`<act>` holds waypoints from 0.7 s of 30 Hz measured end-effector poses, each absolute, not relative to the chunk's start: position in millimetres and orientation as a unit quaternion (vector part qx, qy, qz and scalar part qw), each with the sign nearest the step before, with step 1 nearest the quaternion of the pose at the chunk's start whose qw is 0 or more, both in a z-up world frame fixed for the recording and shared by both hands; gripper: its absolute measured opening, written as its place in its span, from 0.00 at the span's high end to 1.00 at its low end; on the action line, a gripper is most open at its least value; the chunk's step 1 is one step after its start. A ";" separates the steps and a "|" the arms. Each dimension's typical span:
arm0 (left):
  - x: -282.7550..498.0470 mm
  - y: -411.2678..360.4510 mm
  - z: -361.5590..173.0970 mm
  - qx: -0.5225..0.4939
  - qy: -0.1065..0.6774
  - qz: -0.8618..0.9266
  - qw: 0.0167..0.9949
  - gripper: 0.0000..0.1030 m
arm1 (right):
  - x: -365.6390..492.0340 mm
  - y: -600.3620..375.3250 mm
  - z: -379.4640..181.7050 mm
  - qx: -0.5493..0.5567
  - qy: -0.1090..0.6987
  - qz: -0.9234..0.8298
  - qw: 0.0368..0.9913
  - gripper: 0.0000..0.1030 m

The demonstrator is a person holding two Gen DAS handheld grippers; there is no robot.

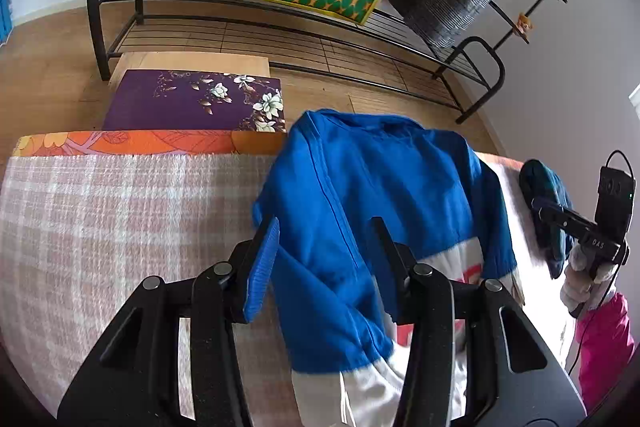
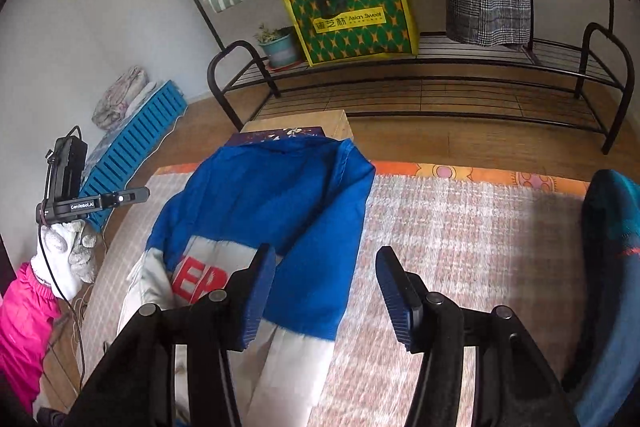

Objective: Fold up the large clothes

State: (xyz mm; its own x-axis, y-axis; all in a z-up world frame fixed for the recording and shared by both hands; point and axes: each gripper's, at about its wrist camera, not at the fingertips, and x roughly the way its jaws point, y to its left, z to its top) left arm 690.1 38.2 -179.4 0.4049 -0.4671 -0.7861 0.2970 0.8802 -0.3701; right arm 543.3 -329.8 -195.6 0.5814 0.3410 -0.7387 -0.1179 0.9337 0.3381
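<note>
Left wrist view had the left gripper [image 1: 326, 259] spread wide around the blue-and-white sweatshirt [image 1: 384, 187], nothing pinched. Right gripper [image 2: 326, 287] was spread too, sweatshirt just left of it on the plaid blanket [image 2: 460, 227]. Looked mid-fold; next it'd need a hem grab.

Sweater [image 2: 276, 203] on blanket [image 2: 460, 227] (rack [image 2: 420, 83] behind).

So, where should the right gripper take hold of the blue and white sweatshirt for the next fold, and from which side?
Probably the cuff end of the sleeve lying across the blue and white sweatshirt. That white end lies free on the checked blanket, just ahead of the open right gripper. Come from the near side, one finger under the edge.
</note>
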 end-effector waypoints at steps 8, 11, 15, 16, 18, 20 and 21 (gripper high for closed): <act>747.4 32.5 -214.5 -0.124 0.515 -0.249 0.811 0.55 | 611.6 -343.5 -237.5 0.169 0.443 0.142 0.869 0.46; 757.4 23.8 -224.3 -0.126 0.521 -0.251 0.806 0.55 | 629.9 -346.4 -250.0 0.193 0.445 0.143 0.863 0.47; 757.9 7.6 -231.1 -0.092 0.519 -0.254 0.811 0.55 | 645.9 -338.4 -261.7 0.199 0.453 0.151 0.856 0.55; 757.4 4.4 -231.2 -0.086 0.515 -0.253 0.815 0.55 | 648.5 -334.1 -263.2 0.193 0.456 0.150 0.856 0.58; 756.2 -0.9 -230.8 -0.073 0.506 -0.246 0.823 0.76 | 651.9 -324.8 -264.2 0.181 0.459 0.150 0.857 0.71; 753.8 -5.8 -229.9 -0.065 0.502 -0.243 0.827 0.93 | 651.6 -314.1 -262.4 0.161 0.461 0.147 0.860 0.83; 751.4 -8.3 -227.8 -0.059 0.496 -0.242 0.832 0.94 | 651.1 -308.5 -260.4 0.147 0.462 0.147 0.862 0.91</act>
State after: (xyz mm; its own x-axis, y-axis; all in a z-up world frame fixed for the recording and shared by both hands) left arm 751.4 -8.3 -227.8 0.3913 -0.4608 -0.7966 0.3443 0.8761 -0.3376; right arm 651.1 -308.5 -260.4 0.5303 0.3889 -0.7533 -0.1165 0.9136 0.3896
